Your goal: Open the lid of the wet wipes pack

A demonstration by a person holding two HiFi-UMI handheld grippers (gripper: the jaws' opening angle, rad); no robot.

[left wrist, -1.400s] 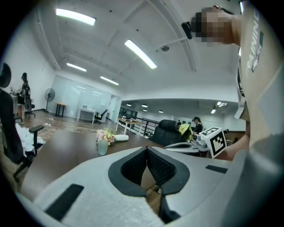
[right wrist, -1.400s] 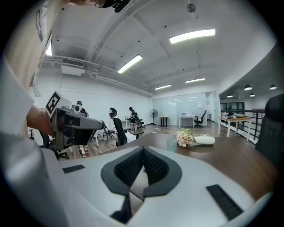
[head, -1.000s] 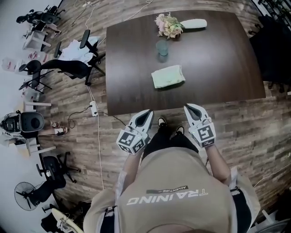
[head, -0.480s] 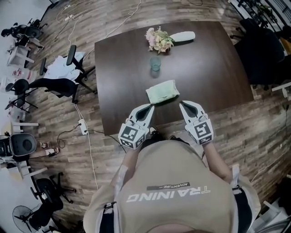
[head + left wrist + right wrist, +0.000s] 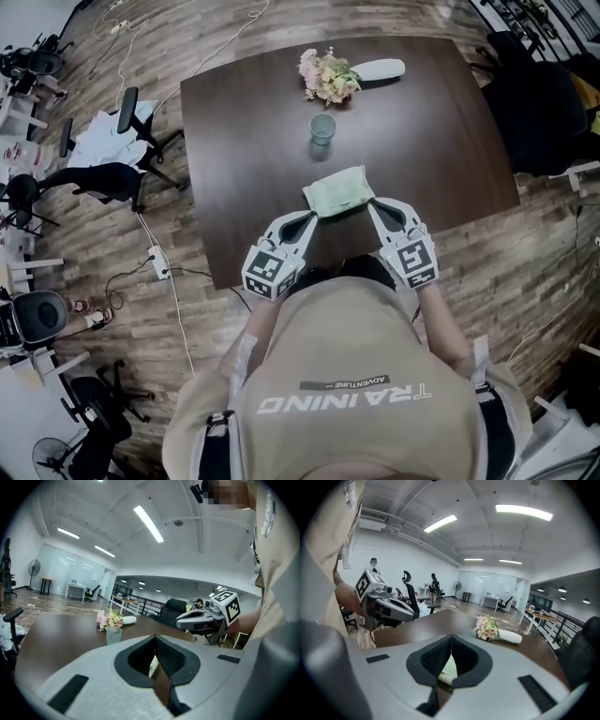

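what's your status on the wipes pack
Left tongs and right tongs shut, empty, flanking wet wipes pack. Pack flat on table, ungripped. Cup, flowers beyond; path clear.

Lighting: bright, even, from ceiling strip lights [image 5: 148,523], glaring white in both gripper views; faint sheen on the dark bench [image 5: 244,150]. Quality: heavy fisheye bending, black vignetted corners; left gripper [image 5: 155,637] and right gripper [image 5: 451,637] blurred in the near foreground.

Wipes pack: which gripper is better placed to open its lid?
Right, narrowly: the right gripper, shut, sits beside the pack at its right corner; the left gripper looks slightly short of it.
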